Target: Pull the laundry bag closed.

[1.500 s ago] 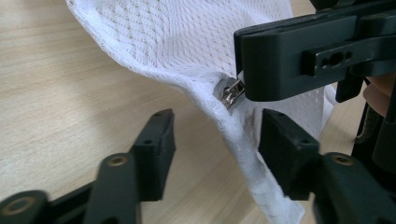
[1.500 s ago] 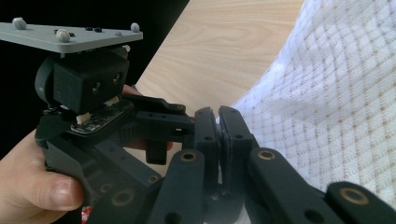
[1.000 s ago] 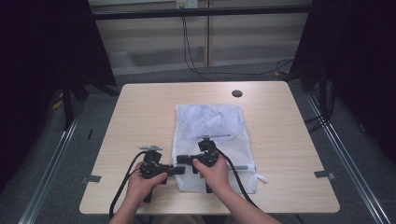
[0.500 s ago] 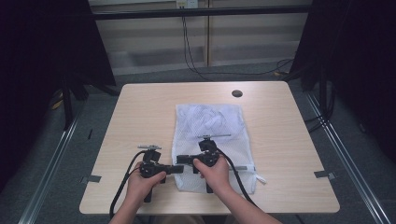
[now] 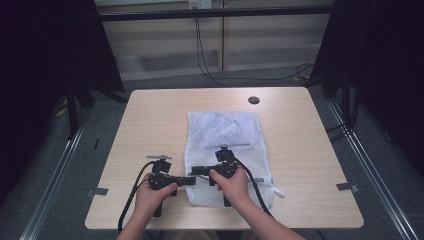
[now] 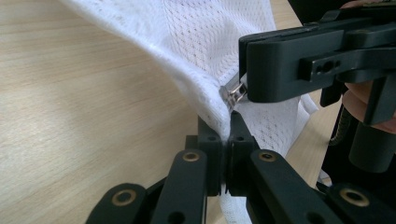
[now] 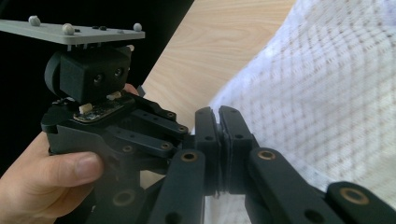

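soft mesh bag, pinched at its near left edge

the white mesh bag lies flat in the middle of the table, its zipper end nearest the person. the left gripper has just closed and is clamped on the fabric beside the zipper pull; the right gripper pinches that pull. the bag looks light, limp and stretchy, so hold near the zipper hem, not the loose netting.

White mesh bag; pale wood-grain table; black grippers.
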